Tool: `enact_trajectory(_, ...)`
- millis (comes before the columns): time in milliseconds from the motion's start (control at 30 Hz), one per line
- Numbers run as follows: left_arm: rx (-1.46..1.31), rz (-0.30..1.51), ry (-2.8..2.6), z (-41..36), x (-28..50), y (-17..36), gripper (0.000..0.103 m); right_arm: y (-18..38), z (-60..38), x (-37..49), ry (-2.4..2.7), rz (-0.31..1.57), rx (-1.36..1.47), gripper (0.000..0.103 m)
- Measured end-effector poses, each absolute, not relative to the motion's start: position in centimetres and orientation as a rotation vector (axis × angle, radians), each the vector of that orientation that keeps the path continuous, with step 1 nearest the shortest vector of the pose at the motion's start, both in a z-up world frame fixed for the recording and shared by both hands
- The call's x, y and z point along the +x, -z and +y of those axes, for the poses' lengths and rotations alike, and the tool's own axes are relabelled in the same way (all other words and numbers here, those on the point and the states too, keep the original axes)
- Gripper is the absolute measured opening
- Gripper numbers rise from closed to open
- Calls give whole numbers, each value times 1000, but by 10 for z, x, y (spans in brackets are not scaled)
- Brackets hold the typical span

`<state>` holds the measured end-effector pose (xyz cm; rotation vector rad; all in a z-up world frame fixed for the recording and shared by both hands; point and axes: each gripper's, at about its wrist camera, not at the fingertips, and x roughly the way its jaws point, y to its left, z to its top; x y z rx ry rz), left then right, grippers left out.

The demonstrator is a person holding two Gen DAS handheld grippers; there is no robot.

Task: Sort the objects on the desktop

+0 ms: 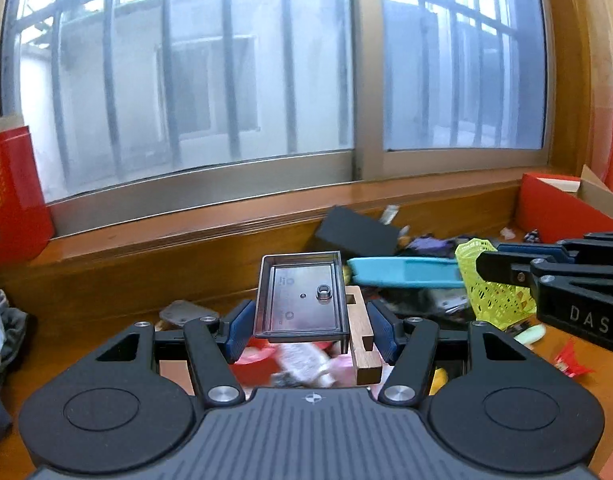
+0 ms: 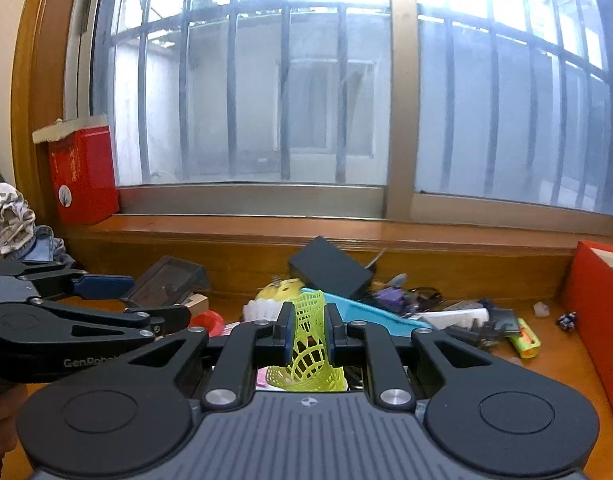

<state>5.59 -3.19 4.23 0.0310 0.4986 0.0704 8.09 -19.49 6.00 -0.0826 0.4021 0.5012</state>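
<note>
Glossy wooden desk (image 2: 554, 364), yellow mesh shuttlecock (image 2: 310, 344)

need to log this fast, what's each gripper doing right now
left gripper: closed on a clear plastic tray and a wooden block
right gripper: closed on a yellow mesh shuttlecock

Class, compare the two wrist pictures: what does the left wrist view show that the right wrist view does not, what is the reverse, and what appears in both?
Only the left wrist view shows the notched wooden block gripped beside the clear plastic tray. Only the right wrist view shows the green and orange toy and the patterned cloth. Both show the yellow mesh shuttlecock, the blue paddle, the black box and the window.
</note>
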Motion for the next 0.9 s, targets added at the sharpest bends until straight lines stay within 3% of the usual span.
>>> enact_trajectory(333, 30, 616, -145, -114, 82, -6, 61, -38, -287, 109, -528, 487, -101, 16)
enact_trajectory(533, 26, 687, -287, -115, 77, 12, 61, -7, -319, 126, -552, 564, -128, 16)
enact_trajectory(733, 48, 734, -366, -94, 70, 20, 62, 4, -314, 132, -552, 522, -175, 17)
enact_trajectory(833, 35, 746, -385, -83, 68, 21, 64, 6, -305, 140, -552, 518, -190, 24)
enact_trajectory(900, 37, 751, -377, -79, 66, 22, 70, 7, -298, 147, -547, 519, -202, 35)
